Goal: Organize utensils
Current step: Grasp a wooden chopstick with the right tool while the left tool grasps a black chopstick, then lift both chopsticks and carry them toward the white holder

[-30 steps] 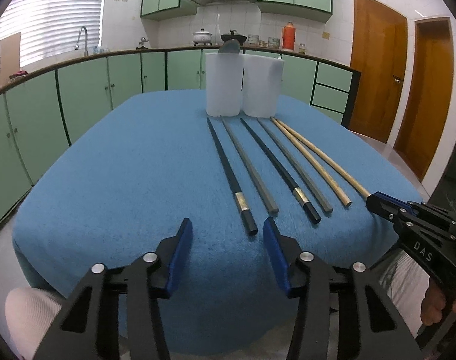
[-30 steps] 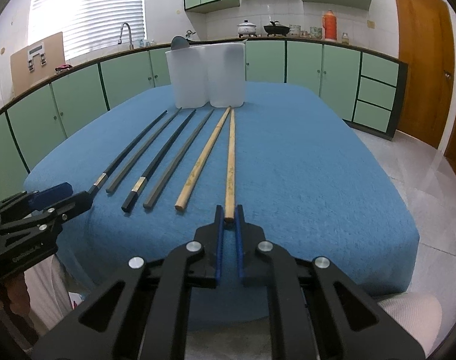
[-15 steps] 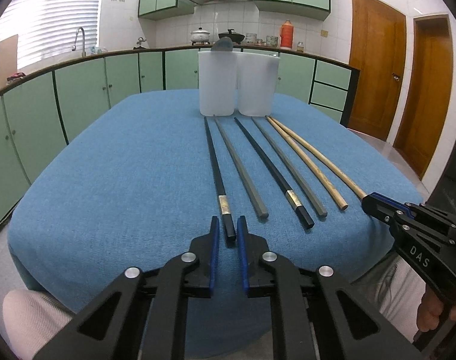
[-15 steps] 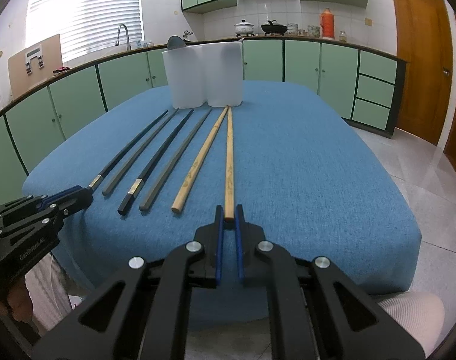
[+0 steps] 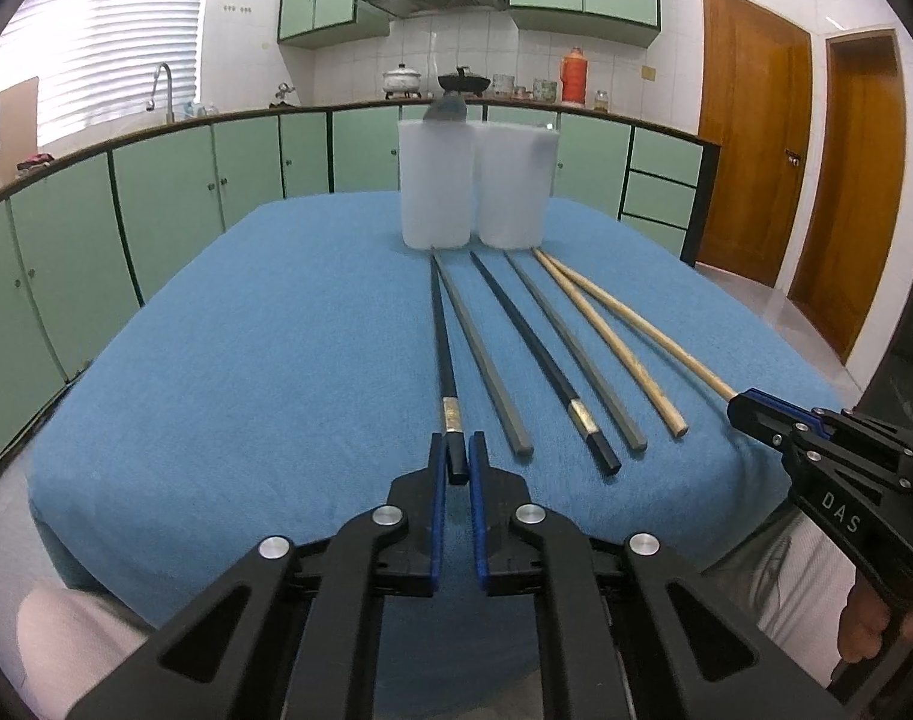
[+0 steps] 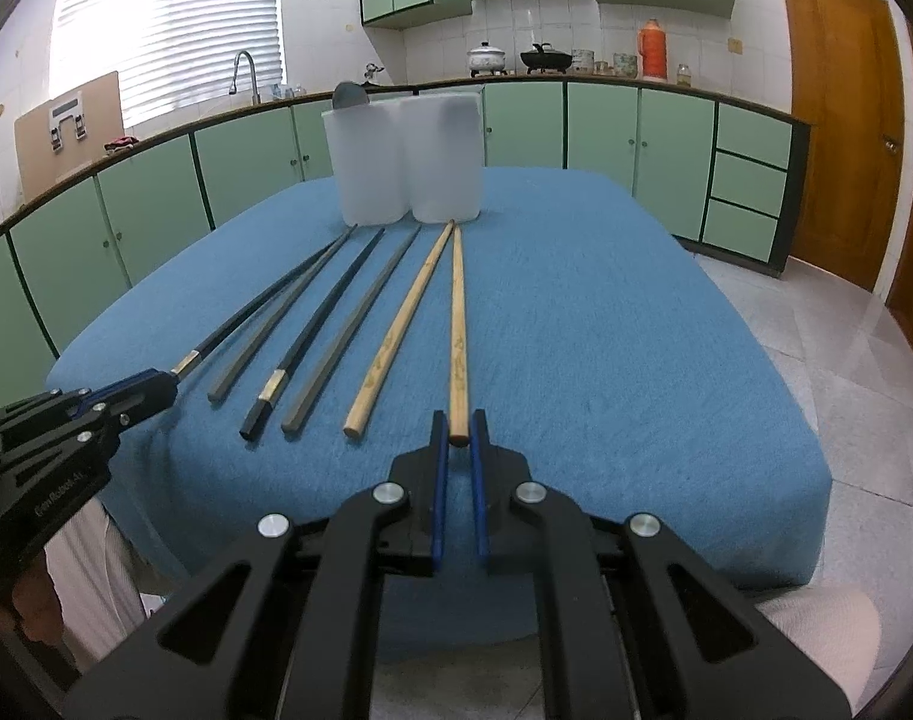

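Now left gripper (image 5: 456, 462) jaws just closed on black chopstick (image 5: 441, 336) butt, right gripper (image 6: 458, 441) pinching wooden chopstick (image 6: 458, 324); tips point toward white holders (image 5: 474, 186) (ready for lift-in).

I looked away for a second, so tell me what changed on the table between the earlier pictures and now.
The left gripper has just closed its jaws from wide open onto the near end of the leftmost black chopstick. The right gripper stayed shut on the rightmost wooden chopstick. The other four chopsticks and the two white containers did not move.
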Demonstrator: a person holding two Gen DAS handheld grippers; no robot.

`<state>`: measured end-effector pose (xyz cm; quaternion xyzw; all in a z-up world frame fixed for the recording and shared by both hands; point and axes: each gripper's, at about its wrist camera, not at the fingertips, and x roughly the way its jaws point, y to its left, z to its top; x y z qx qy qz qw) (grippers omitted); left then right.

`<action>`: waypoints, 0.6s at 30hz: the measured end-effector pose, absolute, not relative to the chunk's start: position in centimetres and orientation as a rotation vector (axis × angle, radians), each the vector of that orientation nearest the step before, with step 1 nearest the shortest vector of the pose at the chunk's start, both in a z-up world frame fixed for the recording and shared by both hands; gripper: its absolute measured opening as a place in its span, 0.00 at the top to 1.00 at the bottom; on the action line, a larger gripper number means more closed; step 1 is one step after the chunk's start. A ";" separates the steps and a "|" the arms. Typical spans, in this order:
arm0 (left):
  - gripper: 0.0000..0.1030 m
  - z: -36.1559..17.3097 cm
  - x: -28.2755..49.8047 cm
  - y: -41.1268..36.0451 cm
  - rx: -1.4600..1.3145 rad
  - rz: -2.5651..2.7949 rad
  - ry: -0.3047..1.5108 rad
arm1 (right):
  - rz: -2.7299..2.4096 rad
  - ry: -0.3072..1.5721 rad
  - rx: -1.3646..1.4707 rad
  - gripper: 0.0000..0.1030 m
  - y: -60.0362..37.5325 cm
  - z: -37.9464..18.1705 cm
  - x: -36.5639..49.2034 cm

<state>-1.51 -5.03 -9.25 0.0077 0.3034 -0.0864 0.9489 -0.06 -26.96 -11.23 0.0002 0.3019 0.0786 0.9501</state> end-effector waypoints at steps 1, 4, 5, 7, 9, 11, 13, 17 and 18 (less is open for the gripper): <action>0.93 -9.1 -1.8 -5.1 0.017 -0.173 0.608 | 0.160 0.607 -0.003 0.94 -27.0 -11.0 -0.2; 0.93 -7.9 -2.1 -4.7 0.015 -0.165 0.579 | 0.159 0.580 -0.016 0.94 -27.0 -10.0 -0.5; 0.93 -7.7 -2.2 -4.7 0.014 -0.163 0.573 | 0.159 0.572 -0.021 0.94 -26.9 -9.7 -0.6; 0.93 -6.7 -2.3 -4.5 0.013 -0.160 0.546 | 0.154 0.546 -0.033 0.94 -27.1 -8.7 -0.8; 0.93 -5.6 -2.5 -4.4 0.014 -0.158 0.515 | 0.150 0.521 -0.044 0.94 -27.2 -7.6 -0.9; 0.94 -4.2 -2.6 -4.3 0.016 -0.158 0.478 | 0.152 0.490 -0.051 0.94 -27.4 -6.3 -0.9; 0.94 -3.0 -2.5 -4.1 0.015 -0.160 0.448 | 0.156 0.465 -0.057 0.94 -27.6 -5.1 -0.8; 0.94 -0.5 -2.0 -3.8 0.011 -0.167 0.393 | 0.161 0.420 -0.070 0.94 -28.0 -2.7 -0.1; 0.94 -0.1 -1.8 -3.5 0.009 -0.169 0.384 | 0.163 0.413 -0.071 0.94 -28.0 -2.1 0.2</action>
